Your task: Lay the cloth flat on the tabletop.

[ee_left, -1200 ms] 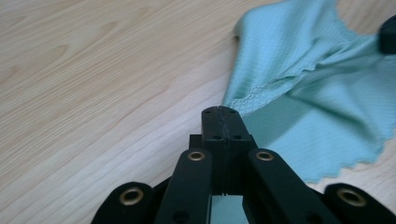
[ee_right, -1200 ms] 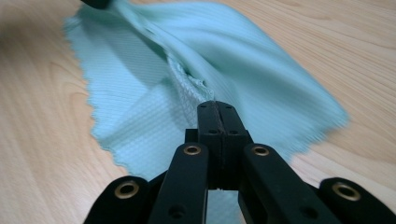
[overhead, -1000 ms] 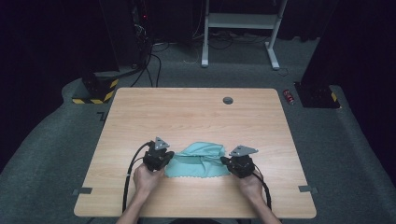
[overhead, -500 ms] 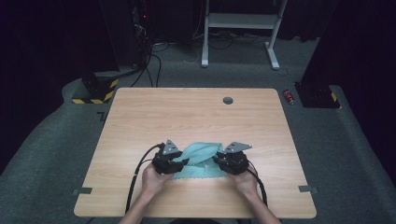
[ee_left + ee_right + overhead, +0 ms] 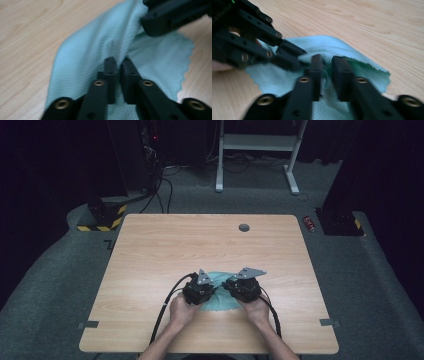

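Teal cloth point(image 5: 218, 292) mid-fold on desk point(image 5: 150, 250): left claw point(image 5: 117, 65) just closed, pinching a ridge; right claw point(image 5: 329, 65) part-open, astride cloth. Next: right pinch.

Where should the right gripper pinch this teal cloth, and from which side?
Take the raised fold of the teal cloth between the right gripper jaws, coming from its own side, opposite the left gripper; the ridge stands off the table, so jaws can straddle it.
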`<state>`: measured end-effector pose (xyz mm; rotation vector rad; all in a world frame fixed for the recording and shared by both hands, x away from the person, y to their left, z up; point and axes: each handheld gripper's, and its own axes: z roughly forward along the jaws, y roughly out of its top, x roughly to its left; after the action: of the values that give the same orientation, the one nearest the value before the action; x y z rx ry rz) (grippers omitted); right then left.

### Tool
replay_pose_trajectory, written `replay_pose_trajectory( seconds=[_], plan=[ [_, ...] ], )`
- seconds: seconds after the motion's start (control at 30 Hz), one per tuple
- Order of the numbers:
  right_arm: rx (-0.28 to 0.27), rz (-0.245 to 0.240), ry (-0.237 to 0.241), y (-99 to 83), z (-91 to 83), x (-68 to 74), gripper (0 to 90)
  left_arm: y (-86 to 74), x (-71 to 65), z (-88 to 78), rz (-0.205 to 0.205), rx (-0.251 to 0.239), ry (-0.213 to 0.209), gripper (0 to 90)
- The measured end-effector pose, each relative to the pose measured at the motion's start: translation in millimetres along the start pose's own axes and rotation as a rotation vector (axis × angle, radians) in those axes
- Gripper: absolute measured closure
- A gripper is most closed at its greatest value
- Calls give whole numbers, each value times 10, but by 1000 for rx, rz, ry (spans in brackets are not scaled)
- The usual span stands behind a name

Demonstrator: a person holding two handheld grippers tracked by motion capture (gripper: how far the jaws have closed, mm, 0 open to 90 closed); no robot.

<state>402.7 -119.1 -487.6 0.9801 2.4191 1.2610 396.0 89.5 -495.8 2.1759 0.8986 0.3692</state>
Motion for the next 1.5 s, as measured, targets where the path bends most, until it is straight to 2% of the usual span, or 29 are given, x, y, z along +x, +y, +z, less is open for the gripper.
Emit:
replay_pose_trajectory(
  seconds=[0.1,0.23,0.3,0.4,0.5,0.67,0.77,0.9,1.0,1.1,1.17,1.23,1.27,1.3,1.37,1.4,1.43,1.5],
  plan=[
    [-9,10,-12,-42,-30,-40,652,19,83,-90,-38,-39,6,885],
    [13,20,-18,-123,-35,-89,652,12,268,-174,-117,-59,10,886],
    [29,22,-14,-154,-21,-104,718,14,360,-214,-155,-68,16,886],
    [44,-14,-13,-174,-9,-91,857,10,472,-263,-188,-76,28,886],
    [50,-25,-9,-184,-16,-83,884,-26,563,-296,-220,-79,36,886],
    [55,-38,-16,-246,-100,-95,886,-109,679,-374,-254,-78,57,886],
    [50,-31,-17,-270,-151,-118,875,-156,760,-404,-279,-68,73,886],
    [24,2,-14,-275,-181,-178,766,-229,880,-365,-325,-27,85,877],
    [-3,46,-27,-272,-218,-241,720,-283,898,-338,-330,-17,87,790],
    [-3,68,-36,-274,-234,-302,709,-307,853,-349,-307,-43,64,623],
    [-3,81,-40,-275,-235,-342,707,-296,813,-367,-274,-57,53,558],
    [-7,110,-44,-274,-229,-393,709,-276,758,-381,-242,-69,47,537],
    [-7,110,-44,-274,-229,-393,709,-276,758,-381,-242,-69,47,533],
    [-7,147,-59,-270,-213,-455,712,-259,704,-385,-221,-74,36,530],
    [11,153,-63,-262,-178,-485,709,-247,664,-375,-207,-73,38,529],
    [11,153,-63,-262,-178,-485,709,-247,664,-375,-207,-73,38,530],
    [41,141,-53,-253,-123,-452,695,-239,653,-365,-199,-77,43,533],
    [49,108,-37,-242,-81,-396,664,-236,649,-369,-205,-94,36,563]
  ],
)
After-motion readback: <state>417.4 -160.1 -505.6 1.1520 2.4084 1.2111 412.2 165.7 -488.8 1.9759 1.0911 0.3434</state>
